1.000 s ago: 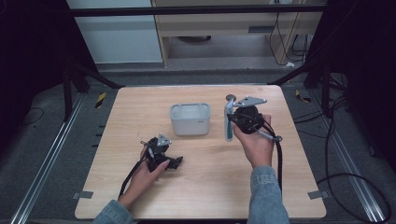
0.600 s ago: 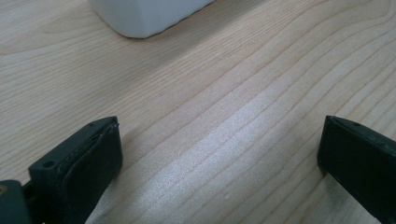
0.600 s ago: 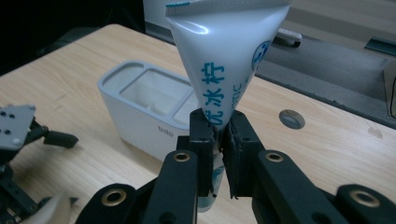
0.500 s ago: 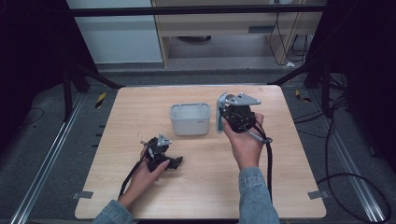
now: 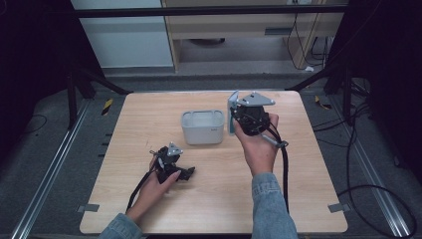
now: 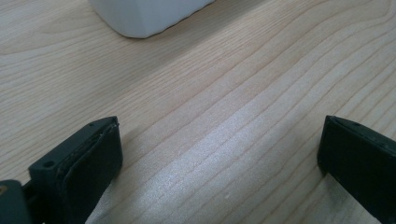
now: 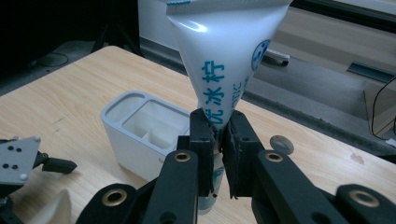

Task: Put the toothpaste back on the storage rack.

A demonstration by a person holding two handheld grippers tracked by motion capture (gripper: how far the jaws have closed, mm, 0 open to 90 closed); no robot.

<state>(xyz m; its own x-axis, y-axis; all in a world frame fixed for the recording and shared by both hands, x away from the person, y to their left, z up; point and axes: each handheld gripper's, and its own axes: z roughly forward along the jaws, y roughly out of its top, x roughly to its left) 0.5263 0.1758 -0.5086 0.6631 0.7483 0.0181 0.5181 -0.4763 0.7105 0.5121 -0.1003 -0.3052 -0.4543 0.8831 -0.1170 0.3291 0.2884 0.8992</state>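
Note:
A white toothpaste tube [image 7: 224, 56] with blue lettering stands upright, flat crimped end up, in my right gripper [image 7: 218, 140], whose jaws are shut on its lower part. In the high view the tube [image 5: 232, 112] and the right gripper [image 5: 240, 118] hang just right of a white divided holder [image 5: 201, 135] at the table's middle. The holder [image 7: 116, 105] has several empty compartments. My left gripper [image 5: 185, 173] rests on the table at the front left, its jaws wide apart over bare wood [image 6: 219, 154]. The holder's base [image 6: 144, 14] lies beyond those jaws.
The wooden table [image 5: 298, 199] has free room at the right and front. A small round grey disc [image 7: 281, 143] lies on the table beyond the right gripper. The left gripper [image 7: 28, 168] sits to the holder's near side. Dark floor and cables surround the table.
The right hand has carried the tube left and a little upward, from the table's right part to beside the holder. The left hand has stayed put.

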